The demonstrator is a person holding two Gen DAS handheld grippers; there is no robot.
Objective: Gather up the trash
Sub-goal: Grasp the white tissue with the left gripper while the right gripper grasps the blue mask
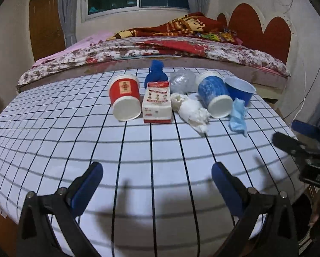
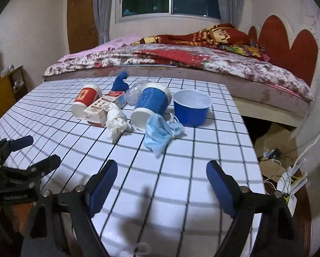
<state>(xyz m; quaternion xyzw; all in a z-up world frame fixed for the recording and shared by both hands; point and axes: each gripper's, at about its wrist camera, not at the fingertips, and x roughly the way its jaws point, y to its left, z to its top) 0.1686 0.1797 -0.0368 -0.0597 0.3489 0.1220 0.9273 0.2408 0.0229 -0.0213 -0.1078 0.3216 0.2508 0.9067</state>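
Observation:
Trash lies in a row at the far side of the checked table (image 1: 74, 141): a tipped red cup (image 1: 124, 98), a red-and-white carton (image 1: 157, 102), crumpled white tissue (image 1: 192, 111), a tipped blue cup (image 1: 215, 95), a blue face mask (image 1: 238, 115), a blue bowl (image 1: 241, 90), a clear plastic bag (image 1: 182, 81) and a blue cloth (image 1: 156, 73). My left gripper (image 1: 156, 177) is open over the near table, holding nothing. My right gripper (image 2: 162, 177) is open and empty too, short of the face mask (image 2: 160, 135). Each gripper shows at the edge of the other's view.
A bed (image 2: 181, 64) with patterned blankets runs behind the table. Right of the table, cardboard and cables (image 2: 275, 156) lie on the floor. A wooden shelf (image 2: 3, 90) stands at the left wall.

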